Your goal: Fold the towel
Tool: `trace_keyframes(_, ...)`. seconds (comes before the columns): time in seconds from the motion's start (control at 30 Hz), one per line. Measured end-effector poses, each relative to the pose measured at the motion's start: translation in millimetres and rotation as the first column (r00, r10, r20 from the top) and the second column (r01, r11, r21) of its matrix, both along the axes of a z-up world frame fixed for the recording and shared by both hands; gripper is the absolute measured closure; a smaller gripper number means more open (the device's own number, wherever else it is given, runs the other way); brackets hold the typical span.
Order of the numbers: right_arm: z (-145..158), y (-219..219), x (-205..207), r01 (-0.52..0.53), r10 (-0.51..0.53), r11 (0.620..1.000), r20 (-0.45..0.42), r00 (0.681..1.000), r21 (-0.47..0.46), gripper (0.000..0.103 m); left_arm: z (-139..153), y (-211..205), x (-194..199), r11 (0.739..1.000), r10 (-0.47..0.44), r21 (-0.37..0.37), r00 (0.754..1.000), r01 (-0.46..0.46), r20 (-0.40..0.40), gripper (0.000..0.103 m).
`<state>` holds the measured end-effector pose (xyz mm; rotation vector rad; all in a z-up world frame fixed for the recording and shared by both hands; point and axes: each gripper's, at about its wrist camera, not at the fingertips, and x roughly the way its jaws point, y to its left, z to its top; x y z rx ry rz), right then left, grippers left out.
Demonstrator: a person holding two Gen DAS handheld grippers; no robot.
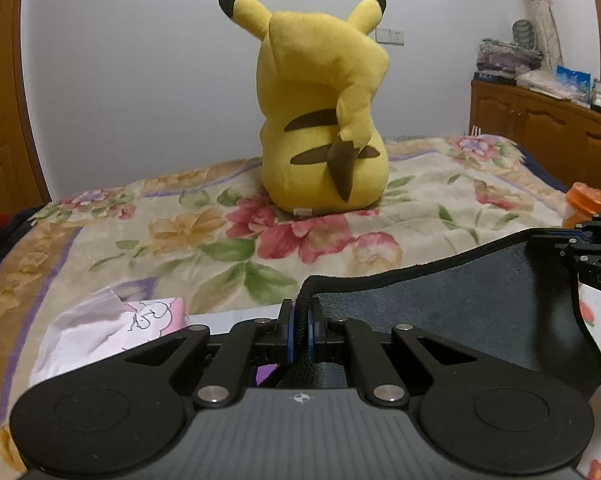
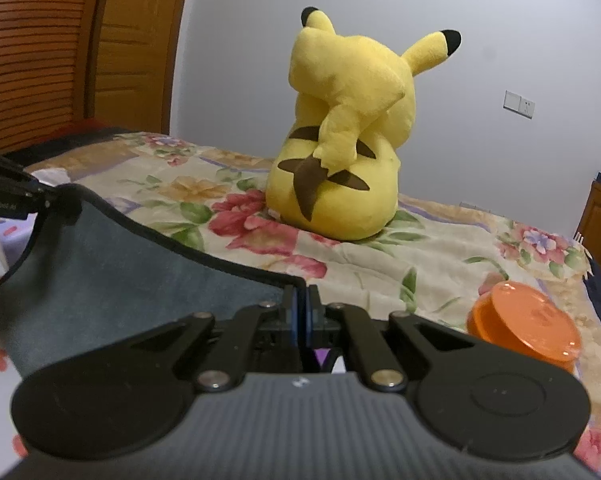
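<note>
Carrying the fold across: the left claw [image 1: 300,330] and right claw [image 2: 301,316] each pinch a corner of the dark towel [image 1: 452,300], hung slack between them above the bed's [image 1: 228,240] near edge. Next, I judge, lay both corners down evenly. Its lower half is hidden.

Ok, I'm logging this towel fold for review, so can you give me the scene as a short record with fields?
surface: bed with floral blanket
towel: dark grey towel, lifted, spanning between both grippers
left hand-held gripper: shut on a towel corner
right hand-held gripper: shut on the other towel corner
behind towel: yellow Pikachu plush, upright, back to the cameras
right side: orange lidded container on the blanket
left side: crumpled white and pink paper
fold state: not yet folded
</note>
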<state>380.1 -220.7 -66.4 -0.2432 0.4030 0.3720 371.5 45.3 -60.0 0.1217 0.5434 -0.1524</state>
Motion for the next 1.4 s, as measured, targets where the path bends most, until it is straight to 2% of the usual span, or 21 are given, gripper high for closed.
trace_keyframes(0.37,-39.9,2.5,24.2,0.028,-0.028,1.000,-0.087,0.996,-0.005,0.099,-39.2,2.4,21.8,1.000,0.031,0.000,0.998,-0.031,-0.061,0.093)
trace_keyframes(0.53,-51.4,4.3,29.2,0.040,-0.042,0.999,-0.110,0.993,-0.022,0.098,-45.3,5.0,27.0,0.999,0.043,-0.008,0.996,-0.044,-0.081,0.088)
trace_keyframes(0.63,-53.6,5.3,30.7,0.047,-0.050,0.999,-0.121,0.991,-0.025,0.093,-45.7,5.8,27.5,0.999,0.047,-0.006,0.996,-0.047,-0.079,0.076)
trace_keyframes(0.7,-53.1,5.5,29.5,0.045,-0.047,0.999,-0.123,0.991,-0.021,0.091,-45.5,5.1,25.7,0.999,0.045,0.000,0.996,-0.046,-0.074,0.062)
trace_keyframes(0.77,-52.6,5.3,29.8,0.049,-0.051,0.999,-0.123,0.991,-0.022,0.079,-45.3,5.4,24.4,0.999,0.046,-0.001,0.996,-0.046,-0.072,0.052)
trace_keyframes(0.8,-52.4,5.3,28.4,0.056,-0.059,0.998,-0.120,0.991,-0.027,0.054,-44.8,5.7,23.2,0.999,0.047,-0.002,0.997,-0.047,-0.069,0.049)
trace_keyframes(0.83,-52.1,4.6,28.8,0.059,-0.062,0.998,-0.117,0.991,-0.023,0.047,-44.4,5.9,22.2,0.999,0.047,-0.005,0.997,-0.048,-0.068,0.048)
trace_keyframes(1.07,-47.8,1.2,19.5,0.066,-0.067,0.998,-0.128,0.990,-0.006,0.045,-39.6,-0.6,8.8,1.000,0.016,0.002,0.997,-0.016,-0.075,0.038)
trace_keyframes(1.2,-42.7,-0.4,9.3,0.073,-0.070,0.997,-0.143,0.987,0.018,0.033,-33.1,-4.8,-2.4,1.000,0.000,-0.004,0.997,-0.001,-0.082,0.031)
trace_keyframes(1.27,-39.3,-1.6,2.4,0.078,-0.073,0.996,-0.149,0.986,0.030,0.025,-28.0,-7.4,-9.7,1.000,-0.005,-0.002,0.997,0.004,-0.080,0.027)
trace_keyframes(1.33,-35.4,-3.3,-5.9,0.090,-0.082,0.995,-0.151,0.985,0.046,0.013,-23.0,-10.6,-16.7,1.000,-0.011,0.000,0.997,0.011,-0.079,0.022)
trace_keyframes(1.4,-31.0,-5.4,-15.0,0.099,-0.089,0.993,-0.150,0.985,0.059,0.006,-17.3,-14.2,-24.8,1.000,-0.020,0.005,0.997,0.020,-0.076,0.015)
